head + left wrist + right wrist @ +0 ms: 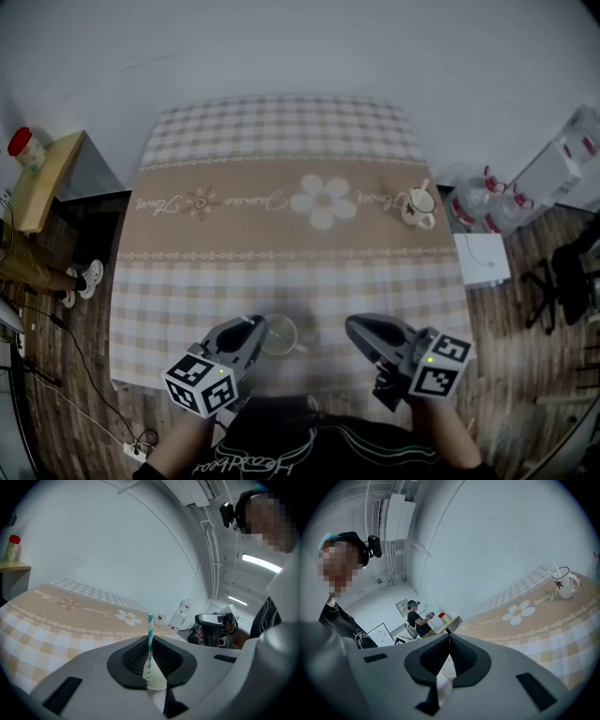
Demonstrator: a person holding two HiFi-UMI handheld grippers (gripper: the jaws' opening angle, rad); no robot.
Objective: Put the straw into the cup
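1. At the near edge, the left gripper [249, 332] has its jaws closed on a straw [150, 634] with teal and white stripes. The straw stands upright between the pads, its top end free above them. I think it is held vertical so that it can go straight down into an opening.
2. Just to the right of this gripper, a pale cup [279, 336] stands on the bench [281, 253] with its mouth open upward. In the left gripper view the cup shows directly behind the lower part of the straw, but whether the tip is already inside I cannot tell.
3. The right gripper [364, 332] is to the right of the cup, apart from it. Its jaws are pressed together with nothing between them, so it seems to only wait.
4. The bench carries a checked cloth with a beige band and a white flower across the middle.
5. At the far right of that band stands a white mug [418, 206] with something thin leaning in it.
6. Around the bench is a wooden floor [94, 375]. A low shelf [42, 178] at the left carries a red-capped jar [25, 147], and water bottles [487, 202] stand at the right.
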